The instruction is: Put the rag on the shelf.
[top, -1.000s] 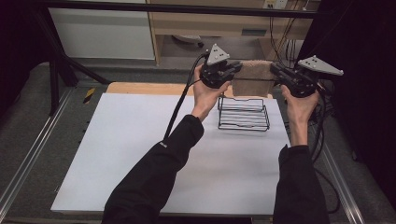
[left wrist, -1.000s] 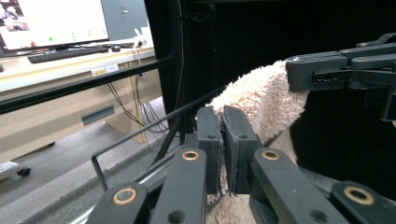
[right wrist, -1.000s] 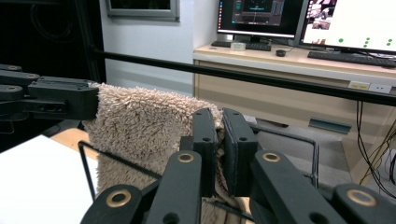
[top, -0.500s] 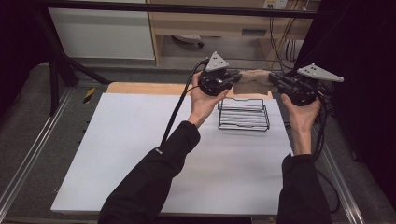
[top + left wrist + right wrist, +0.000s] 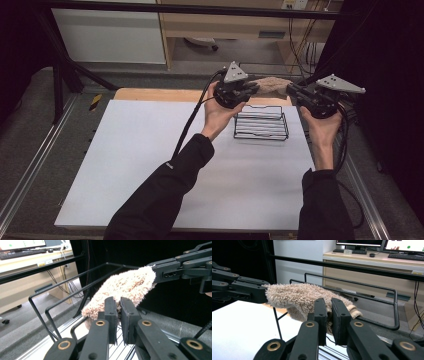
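Note:
A fuzzy beige cloth (image 5: 273, 86) hangs stretched between my two grippers above the back edge of a black wire basket (image 5: 261, 123). My left gripper (image 5: 252, 89) is shut on the cloth's left end, and its jaws (image 5: 118, 303) pinch the pile of the cloth (image 5: 125, 286). My right gripper (image 5: 294, 91) is shut on the other end, its jaws (image 5: 328, 305) closed on the cloth (image 5: 294, 298). Each gripper view shows the opposite gripper holding the far end, the right gripper (image 5: 160, 273) in one and the left gripper (image 5: 263, 293) in the other.
The basket stands at the back right of a white table top (image 5: 150, 165). Its wire rim (image 5: 50, 311) (image 5: 396, 315) lies just under the cloth. A wooden strip (image 5: 160, 94) edges the table's back. Metal rails (image 5: 30, 170) run along both sides. Desks with monitors stand beyond.
Both grippers, with the cloth still between them, have shifted a little toward the near side of the table. Both grips are unchanged.

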The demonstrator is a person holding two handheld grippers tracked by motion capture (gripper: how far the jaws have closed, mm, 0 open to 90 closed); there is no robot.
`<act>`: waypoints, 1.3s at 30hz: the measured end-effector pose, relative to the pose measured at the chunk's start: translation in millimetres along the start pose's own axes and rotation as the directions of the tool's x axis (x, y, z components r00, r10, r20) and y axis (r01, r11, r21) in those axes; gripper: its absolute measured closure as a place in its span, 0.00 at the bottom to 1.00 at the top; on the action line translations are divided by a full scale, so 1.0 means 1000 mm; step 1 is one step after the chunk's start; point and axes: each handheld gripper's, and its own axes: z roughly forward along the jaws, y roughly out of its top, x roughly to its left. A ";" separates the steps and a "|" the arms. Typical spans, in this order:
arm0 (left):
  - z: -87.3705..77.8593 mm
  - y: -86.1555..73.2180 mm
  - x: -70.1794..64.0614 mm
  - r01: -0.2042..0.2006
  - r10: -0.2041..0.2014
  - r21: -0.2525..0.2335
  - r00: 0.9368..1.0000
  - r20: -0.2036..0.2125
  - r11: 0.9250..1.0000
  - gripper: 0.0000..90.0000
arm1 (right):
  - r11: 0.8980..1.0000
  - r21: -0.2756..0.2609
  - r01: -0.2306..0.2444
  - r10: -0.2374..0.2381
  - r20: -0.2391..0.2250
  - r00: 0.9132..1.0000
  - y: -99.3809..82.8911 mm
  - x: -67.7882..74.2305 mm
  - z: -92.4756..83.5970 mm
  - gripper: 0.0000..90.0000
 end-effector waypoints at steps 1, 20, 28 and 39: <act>0.001 -0.001 0.000 -0.001 0.001 0.004 1.000 0.003 1.000 0.93 | 1.000 0.000 0.001 -0.001 0.000 1.000 -0.001 0.000 0.001 0.92; -0.010 0.018 0.006 0.073 -0.072 -0.004 0.996 0.048 0.997 0.87 | 1.000 0.008 0.025 -0.025 -0.009 1.000 -0.008 -0.002 0.004 0.93; -0.014 0.020 0.009 0.109 -0.108 -0.010 0.993 0.052 0.994 0.94 | 0.999 0.014 0.048 -0.048 -0.008 0.999 -0.009 -0.001 0.005 0.92; 0.002 0.006 0.001 0.041 -0.047 0.123 0.998 0.047 0.992 1.00 | 1.000 0.006 0.030 -0.030 -0.021 0.999 -0.008 0.000 0.001 0.82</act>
